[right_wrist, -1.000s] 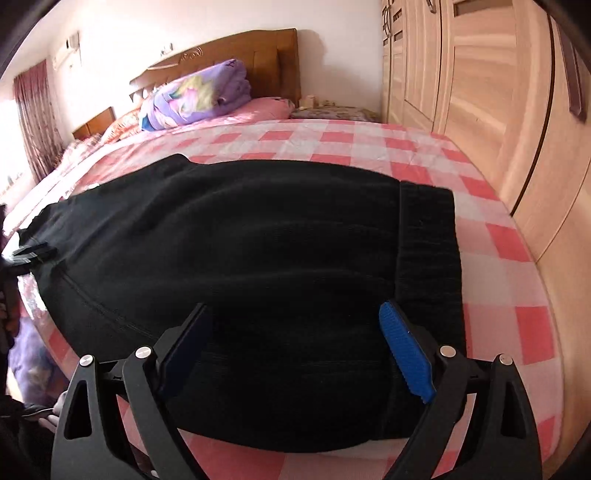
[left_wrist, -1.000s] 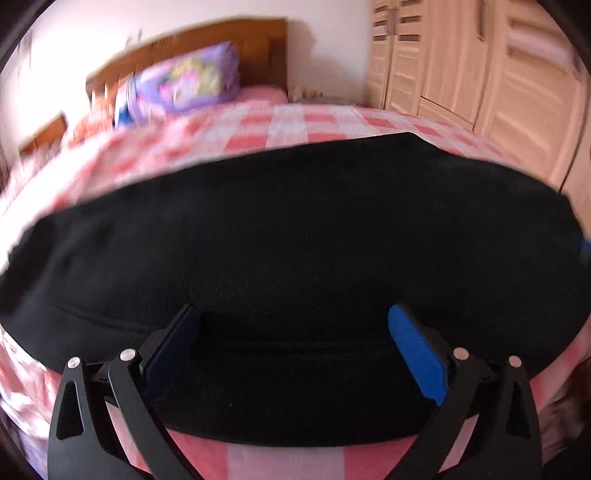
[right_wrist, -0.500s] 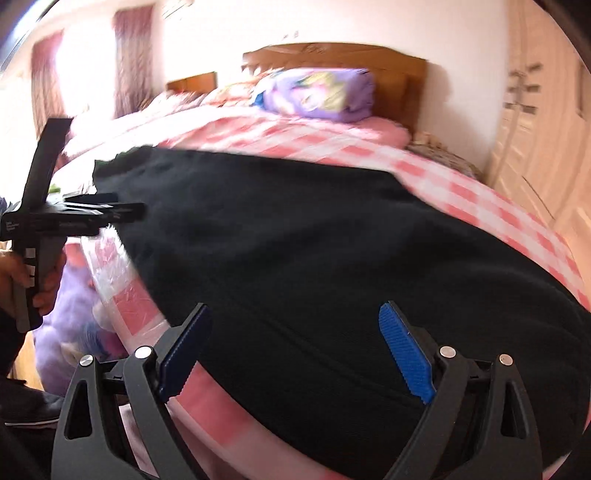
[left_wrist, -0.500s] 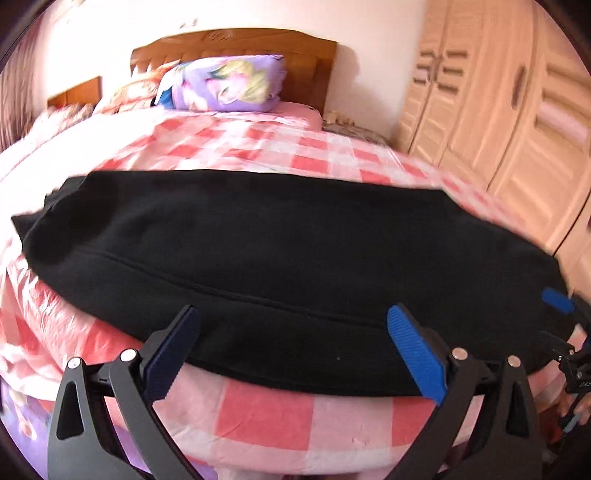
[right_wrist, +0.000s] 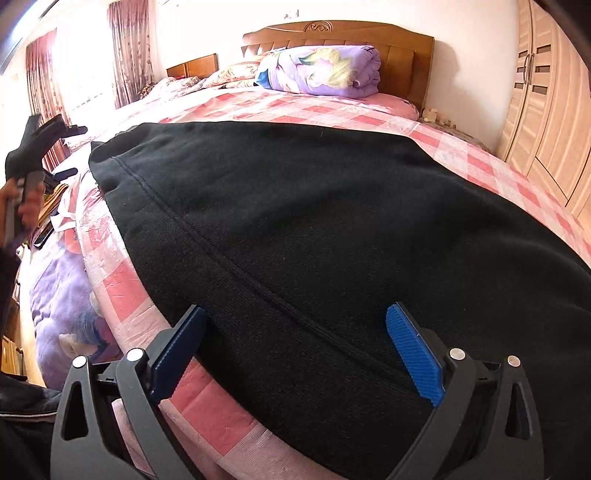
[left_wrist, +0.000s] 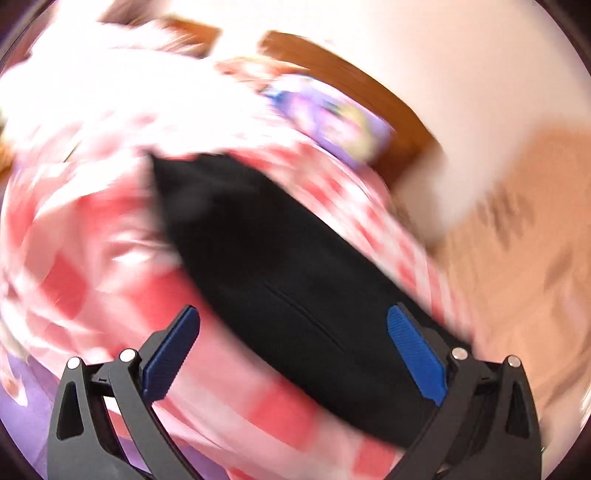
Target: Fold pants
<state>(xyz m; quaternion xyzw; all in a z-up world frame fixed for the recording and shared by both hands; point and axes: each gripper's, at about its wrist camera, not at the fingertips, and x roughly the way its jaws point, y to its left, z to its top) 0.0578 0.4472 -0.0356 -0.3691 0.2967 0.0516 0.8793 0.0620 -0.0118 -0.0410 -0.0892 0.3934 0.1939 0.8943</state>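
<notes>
The black pants lie flat along the near edge of the pink checked bed, folded lengthwise, one end at the left. My right gripper is open and empty, just above the pants' near edge. My left gripper is open and empty, above the pants; its view is tilted and motion-blurred. In the right wrist view the left gripper shows at far left, held in a hand off the bed's left corner, apart from the pants.
A rolled purple quilt lies by the wooden headboard. Light wooden wardrobes stand along the right. A purple sheet hangs below the bed's left side. Curtains hang at the far left.
Both grippers have swung left along the pants. The left gripper has pulled back beyond the left end and tilted; its view is now blurred. Both stay open.
</notes>
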